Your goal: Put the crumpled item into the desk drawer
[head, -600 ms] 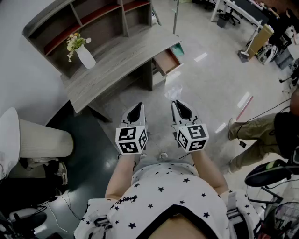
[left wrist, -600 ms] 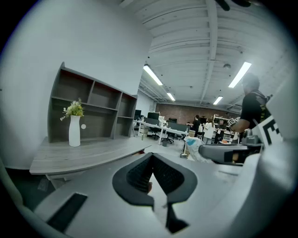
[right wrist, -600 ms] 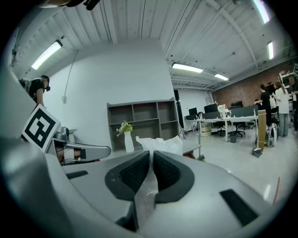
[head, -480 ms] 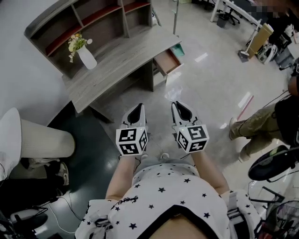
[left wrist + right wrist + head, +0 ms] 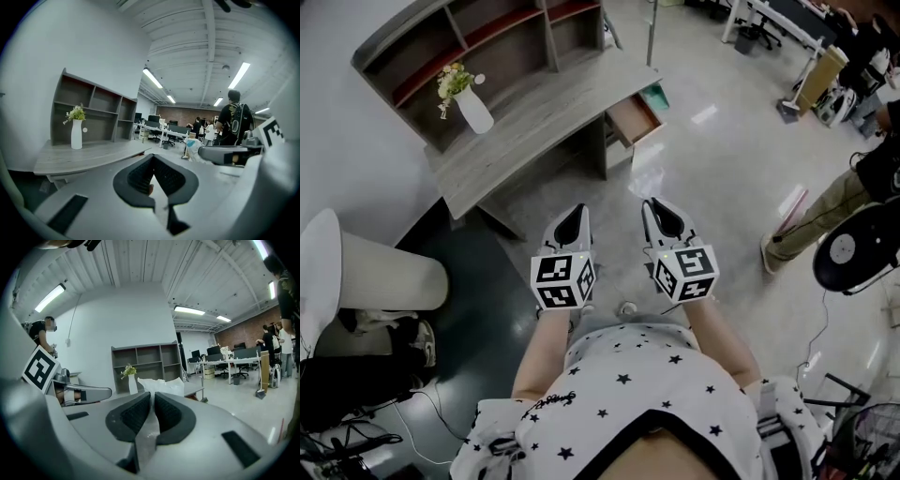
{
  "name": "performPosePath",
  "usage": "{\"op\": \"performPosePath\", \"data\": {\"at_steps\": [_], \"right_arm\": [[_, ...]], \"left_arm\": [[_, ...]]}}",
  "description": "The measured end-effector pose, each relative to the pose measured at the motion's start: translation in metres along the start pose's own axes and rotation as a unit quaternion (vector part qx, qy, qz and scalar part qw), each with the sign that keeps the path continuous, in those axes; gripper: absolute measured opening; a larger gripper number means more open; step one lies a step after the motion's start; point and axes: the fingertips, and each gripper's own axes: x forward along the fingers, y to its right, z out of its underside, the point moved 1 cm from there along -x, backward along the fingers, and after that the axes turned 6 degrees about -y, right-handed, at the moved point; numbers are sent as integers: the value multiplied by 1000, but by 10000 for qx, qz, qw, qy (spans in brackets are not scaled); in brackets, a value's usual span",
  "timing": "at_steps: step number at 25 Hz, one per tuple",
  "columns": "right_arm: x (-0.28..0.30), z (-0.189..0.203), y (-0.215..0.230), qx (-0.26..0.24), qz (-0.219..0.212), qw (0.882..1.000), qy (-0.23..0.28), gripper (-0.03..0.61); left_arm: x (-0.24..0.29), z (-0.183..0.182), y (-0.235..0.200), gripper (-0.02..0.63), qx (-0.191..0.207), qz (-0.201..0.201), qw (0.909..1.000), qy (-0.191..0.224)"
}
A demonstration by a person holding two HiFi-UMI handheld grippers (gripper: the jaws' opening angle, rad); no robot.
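Note:
The crumpled item (image 5: 161,385), a clear-white plastic wad, sticks out past my right gripper (image 5: 153,397), which is shut on it. From the left gripper view the same wad (image 5: 196,151) shows at the tip of the right gripper (image 5: 225,153). My left gripper (image 5: 152,161) is shut with nothing in it. In the head view both grippers, left (image 5: 572,223) and right (image 5: 667,217), hang side by side above the floor, well short of the desk (image 5: 534,112). The desk drawer (image 5: 633,119) stands pulled open at its right end.
A white vase with flowers (image 5: 472,106) stands on the desk, with open shelves (image 5: 502,42) behind. A ribbed white cylinder (image 5: 380,274) stands at the left. A person's legs (image 5: 811,220) are at the right. Office desks and chairs (image 5: 783,23) fill the far back.
Both grippers have stayed almost where they were. The person at the right edge has shifted, and the view has moved a little.

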Motion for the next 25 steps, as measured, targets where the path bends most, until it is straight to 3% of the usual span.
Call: {"op": "performPosePath", "data": {"at_steps": [14, 25], "right_arm": [[10, 3, 15, -9, -76, 9999, -89, 23], [64, -4, 55, 139, 16, 9998, -132, 23]], "left_arm": [[12, 0, 8, 11, -119, -19, 9999, -3], [75, -14, -11, 11, -183, 61, 9998, -85]]}}
